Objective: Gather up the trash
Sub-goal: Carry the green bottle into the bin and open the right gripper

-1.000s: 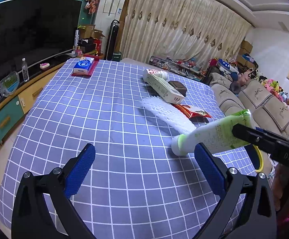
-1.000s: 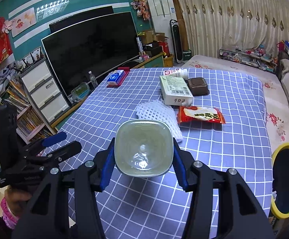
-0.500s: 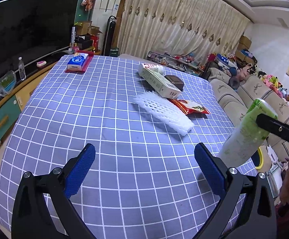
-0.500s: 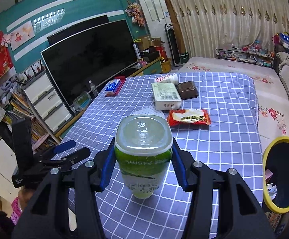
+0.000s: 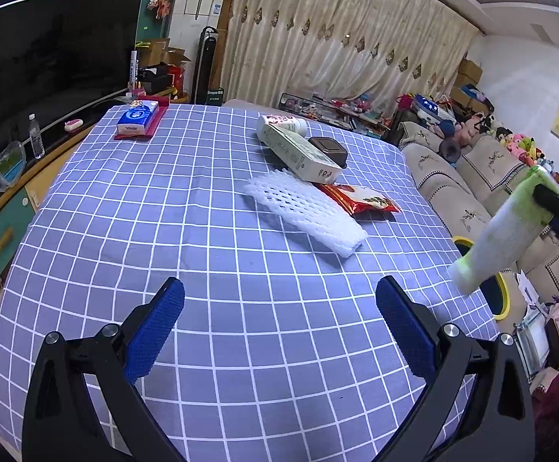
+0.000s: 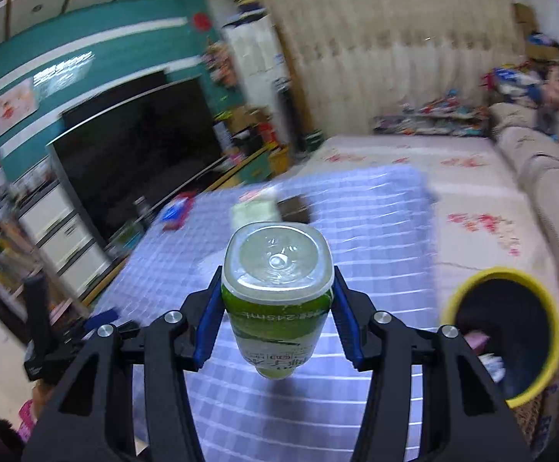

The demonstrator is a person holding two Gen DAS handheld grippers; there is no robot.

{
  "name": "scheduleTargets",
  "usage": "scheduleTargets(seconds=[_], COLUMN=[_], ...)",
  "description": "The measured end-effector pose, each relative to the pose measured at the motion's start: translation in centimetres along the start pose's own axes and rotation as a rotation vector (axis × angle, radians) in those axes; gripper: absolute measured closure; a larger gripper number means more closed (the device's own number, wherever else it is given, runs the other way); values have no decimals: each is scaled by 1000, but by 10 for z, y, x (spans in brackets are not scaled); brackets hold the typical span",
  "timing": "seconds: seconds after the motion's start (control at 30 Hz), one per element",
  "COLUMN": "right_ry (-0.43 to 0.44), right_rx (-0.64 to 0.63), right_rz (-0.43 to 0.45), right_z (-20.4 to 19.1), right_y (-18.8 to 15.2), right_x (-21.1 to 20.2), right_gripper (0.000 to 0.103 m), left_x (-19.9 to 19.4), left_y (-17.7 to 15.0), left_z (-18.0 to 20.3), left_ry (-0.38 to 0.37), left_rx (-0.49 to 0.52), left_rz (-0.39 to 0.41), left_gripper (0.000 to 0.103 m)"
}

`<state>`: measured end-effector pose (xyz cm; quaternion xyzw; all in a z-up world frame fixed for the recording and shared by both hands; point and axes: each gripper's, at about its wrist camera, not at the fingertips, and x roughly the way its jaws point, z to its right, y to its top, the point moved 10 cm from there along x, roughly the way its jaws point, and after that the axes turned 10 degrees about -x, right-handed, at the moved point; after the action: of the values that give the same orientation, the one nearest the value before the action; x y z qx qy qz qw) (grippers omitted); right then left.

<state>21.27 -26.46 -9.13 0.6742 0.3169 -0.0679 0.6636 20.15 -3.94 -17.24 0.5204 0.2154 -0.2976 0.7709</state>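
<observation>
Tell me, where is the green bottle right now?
The green bottle is up in the air, pinched in the right tongs past the table's right edge, close to the yellow bin. The left-hand view shows it at far right.

Even indoor light; left view sharp, right view motion-blurred; fisheye bending, dark corners.

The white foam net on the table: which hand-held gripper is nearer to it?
Left. The left hand-held gripper hovers open just before the foam net; the right hand-held gripper holds a bottle beyond the table edge.

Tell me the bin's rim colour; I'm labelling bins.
Yellow, on the bin; clearest in the right wrist view.
</observation>
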Motion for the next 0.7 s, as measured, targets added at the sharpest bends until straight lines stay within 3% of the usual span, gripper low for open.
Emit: scheduleTargets(seconds=[0.2, 0.3, 0.5, 0.7], right_ry=[-295, -428, -502, -532], right_rx=[102, 169, 301, 343], right_rz=[36, -20, -204, -301], right_z=[105, 165, 246, 272], right_y=[-12, -40, -115, -157], right_x=[-32, -25, 20, 47], right_gripper=[53, 53, 53, 52], left_x=[9, 15, 27, 46], left_y=[-3, -5, -6, -10], left_z=[7, 14, 33, 46], left_ry=[0, 1, 1, 4], left_rx=[12, 27, 64, 84], left_rz=[-20, -33, -51, -88], left_gripper=[5, 5, 5, 5])
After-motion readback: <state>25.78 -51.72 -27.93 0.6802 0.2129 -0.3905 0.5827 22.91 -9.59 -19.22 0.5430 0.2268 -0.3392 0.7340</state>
